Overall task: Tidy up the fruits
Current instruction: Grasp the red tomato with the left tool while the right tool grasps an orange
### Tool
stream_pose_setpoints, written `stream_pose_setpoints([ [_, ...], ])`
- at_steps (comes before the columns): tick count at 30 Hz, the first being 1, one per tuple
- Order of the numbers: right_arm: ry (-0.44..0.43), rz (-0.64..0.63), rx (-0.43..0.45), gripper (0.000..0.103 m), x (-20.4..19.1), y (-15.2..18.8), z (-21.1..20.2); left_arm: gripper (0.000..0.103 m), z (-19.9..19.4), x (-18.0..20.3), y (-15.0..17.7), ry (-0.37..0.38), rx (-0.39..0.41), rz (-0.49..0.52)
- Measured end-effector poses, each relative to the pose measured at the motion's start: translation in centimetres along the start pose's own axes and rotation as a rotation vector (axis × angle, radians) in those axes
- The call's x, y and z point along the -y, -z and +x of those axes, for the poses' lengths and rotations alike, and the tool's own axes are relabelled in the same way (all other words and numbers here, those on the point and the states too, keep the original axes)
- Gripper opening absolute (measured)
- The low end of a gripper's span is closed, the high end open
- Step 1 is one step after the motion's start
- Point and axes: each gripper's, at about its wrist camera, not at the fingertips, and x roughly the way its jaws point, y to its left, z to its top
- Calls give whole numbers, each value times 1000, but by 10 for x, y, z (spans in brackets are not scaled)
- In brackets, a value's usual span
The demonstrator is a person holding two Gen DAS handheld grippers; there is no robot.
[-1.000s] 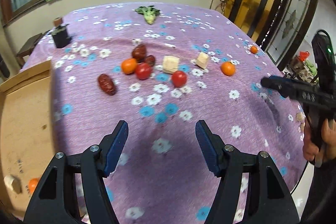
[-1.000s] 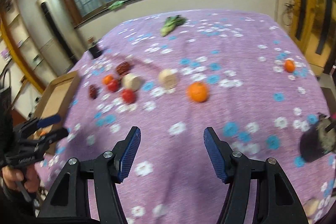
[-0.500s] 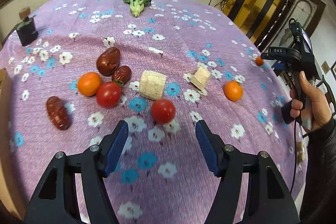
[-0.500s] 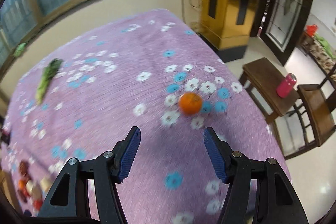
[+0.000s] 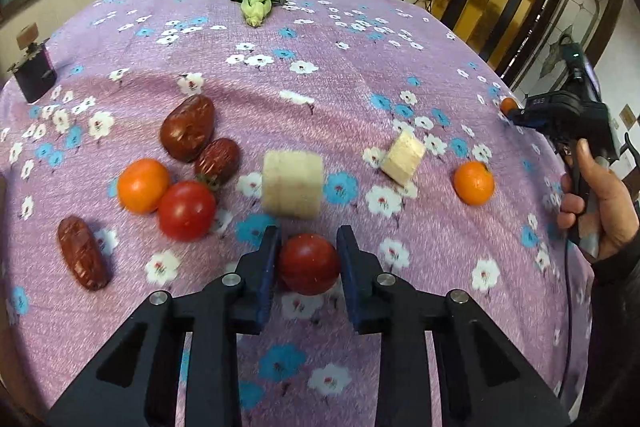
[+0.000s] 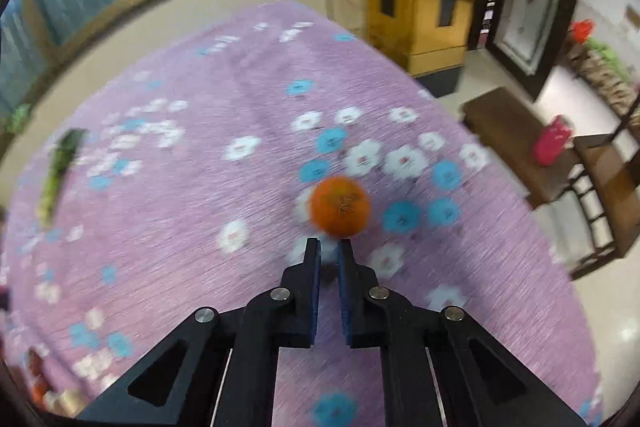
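1. My left gripper (image 5: 308,259) sits low in the centre of the left wrist view, both blue pads pressed on a red tomato (image 5: 308,264) that rests on the purple flowered tablecloth (image 5: 360,75).
2. My right gripper (image 6: 329,255) has its pads drawn together with only a thin gap and nothing between them; a small orange (image 6: 340,207) lies just beyond the tips, centre frame, not gripped. The view is blurred.
3. Out from the left claw: a pale ridged block (image 5: 293,183) just above the tomato, and a pale wedge (image 5: 402,157) to its right; I can't tell what either is.
4. To the left is a cluster: a second tomato (image 5: 187,211), an orange fruit (image 5: 143,185), two dark red dates (image 5: 188,133), and a third date (image 5: 82,258) lower left.
5. Another orange (image 5: 473,183) sits at right, and a leafy green vegetable (image 5: 255,2) lies at the top.
6. Progress, as I judge it: barely begun. One tomato is clamped but not lifted, everything else lies loose on the cloth, and no collecting container shows in either view.
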Motion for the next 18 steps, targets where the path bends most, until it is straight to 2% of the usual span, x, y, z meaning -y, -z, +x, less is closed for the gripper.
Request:
stream_pose_setpoints([
  [5, -155, -52, 47, 5, -8, 36, -40, 26, -27, -4, 17, 23, 23, -2],
  [9, -192, -20, 63, 6, -1, 43, -52, 26, -43, -6, 23, 44, 43, -8],
  [11, -169, 30, 58, 20, 9, 37, -47, 26, -50, -7, 25, 54, 58, -9],
  [12, -169, 65, 54, 41, 13, 32, -44, 26, -53, -8, 26, 58, 63, -11],
  [13, -165, 114, 60, 47, 22, 28, -42, 26, -56, -10, 27, 66, 65, -13],
  [15, -101, 139, 77, 48, 26, 19, -37, 26, -58, -11, 29, 77, 64, -11],
  [18, -46, 111, 55, 47, 20, -1, -16, 26, -59, -12, 31, 94, 59, -13],
])
